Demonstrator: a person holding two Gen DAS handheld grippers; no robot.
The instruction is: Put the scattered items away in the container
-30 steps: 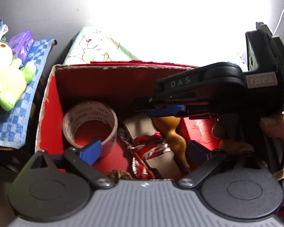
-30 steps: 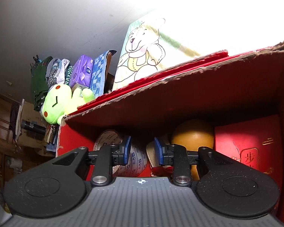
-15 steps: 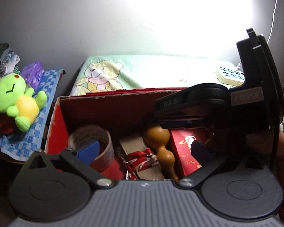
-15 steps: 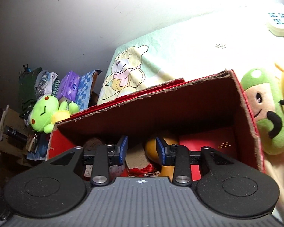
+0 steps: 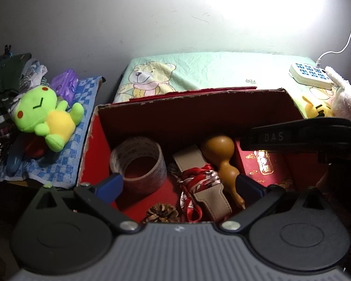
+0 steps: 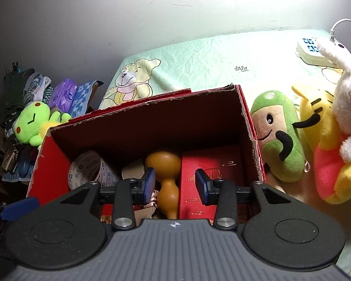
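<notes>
Over the red box (image 5: 93,145) both grippers hover, tilted down into it. Left gripper (image 5: 179,185) has its jaws wide apart, nothing between them. Right gripper (image 6: 175,182) has its jaws opening; the gourd (image 6: 166,175) shows through the gap but lies well below, not pinched.

Inside the box: a tape roll (image 5: 138,161) at the left, a beige strap (image 5: 199,182) wound with a red scarf (image 5: 196,178), a pine cone (image 5: 162,213) at the near edge, the gourd in the middle, a red packet (image 6: 210,173) on the right. So plenty is already tidied.

Outside on the right, leaning against the box wall, sits the green plush (image 6: 278,142), with a yellow plush (image 6: 325,154) and a white one (image 6: 344,70) beside it. If these go in next, they look light, soft and squashy, nothing to break, so a pinch across the belly or a limb should hold. Fur may slip, so bite deep.

Obstacles: the tall box wall must be cleared, and floor space inside is getting tight. A frog plush (image 5: 44,117) lies on a checked cloth (image 5: 65,161) well to the left, and a power strip (image 5: 308,75) with its cable sits at the far right.
</notes>
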